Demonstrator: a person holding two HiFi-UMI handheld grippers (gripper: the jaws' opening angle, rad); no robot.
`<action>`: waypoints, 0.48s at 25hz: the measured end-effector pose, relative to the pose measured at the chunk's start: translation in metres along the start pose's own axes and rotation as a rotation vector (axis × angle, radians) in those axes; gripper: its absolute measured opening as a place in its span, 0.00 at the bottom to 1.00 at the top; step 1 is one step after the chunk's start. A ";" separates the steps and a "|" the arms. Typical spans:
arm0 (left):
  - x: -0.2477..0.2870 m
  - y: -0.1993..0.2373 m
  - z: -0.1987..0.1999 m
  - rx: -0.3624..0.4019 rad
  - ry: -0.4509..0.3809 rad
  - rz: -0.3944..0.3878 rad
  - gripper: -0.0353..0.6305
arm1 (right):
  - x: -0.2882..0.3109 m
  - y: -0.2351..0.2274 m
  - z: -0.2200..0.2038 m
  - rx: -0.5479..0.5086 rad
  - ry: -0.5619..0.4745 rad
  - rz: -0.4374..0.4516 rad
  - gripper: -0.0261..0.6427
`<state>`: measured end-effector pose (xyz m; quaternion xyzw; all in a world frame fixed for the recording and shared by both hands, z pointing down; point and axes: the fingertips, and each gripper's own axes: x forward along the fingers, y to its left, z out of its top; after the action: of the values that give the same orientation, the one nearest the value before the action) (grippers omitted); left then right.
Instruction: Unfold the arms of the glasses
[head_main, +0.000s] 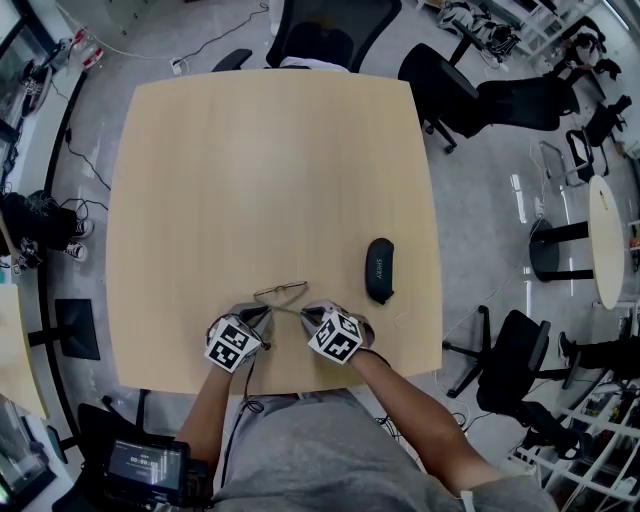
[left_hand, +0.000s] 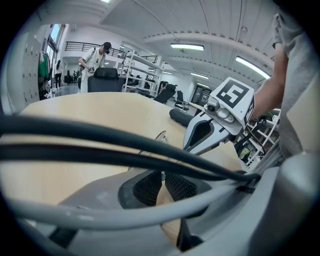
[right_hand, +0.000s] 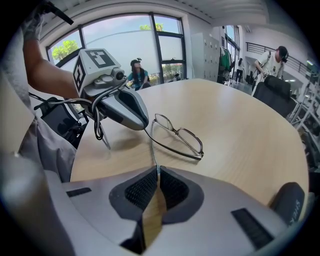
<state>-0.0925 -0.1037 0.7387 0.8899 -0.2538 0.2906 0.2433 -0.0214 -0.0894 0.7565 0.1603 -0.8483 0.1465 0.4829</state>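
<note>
Thin metal-framed glasses (head_main: 281, 291) lie on the light wooden table (head_main: 270, 160) near its front edge, lenses facing away from me. My left gripper (head_main: 265, 312) is shut on the tip of the left arm, and my right gripper (head_main: 305, 309) is shut on the tip of the right arm. In the right gripper view the glasses (right_hand: 180, 136) lie just ahead and one thin arm runs back between that gripper's pads (right_hand: 158, 172). The left gripper (right_hand: 145, 126) pinches the other arm there. In the left gripper view, cables hide most of the glasses (left_hand: 159, 136); an arm tip sits between the pads (left_hand: 162, 176).
A black glasses case (head_main: 379, 269) lies to the right of the glasses, a short way off. Office chairs stand at the far edge (head_main: 325, 35) and on the right. The table's front edge is just under my hands.
</note>
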 end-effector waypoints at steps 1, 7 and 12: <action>0.000 -0.002 0.001 -0.005 0.001 0.000 0.09 | 0.000 0.003 0.000 -0.001 0.000 0.003 0.07; -0.001 -0.012 0.005 -0.027 0.007 0.002 0.09 | -0.002 0.016 0.000 -0.014 0.006 0.020 0.07; 0.002 -0.020 0.006 -0.041 0.015 -0.002 0.09 | -0.003 0.020 -0.003 -0.019 0.007 0.024 0.07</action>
<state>-0.0768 -0.0931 0.7304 0.8828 -0.2569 0.2919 0.2635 -0.0263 -0.0695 0.7534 0.1448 -0.8498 0.1448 0.4857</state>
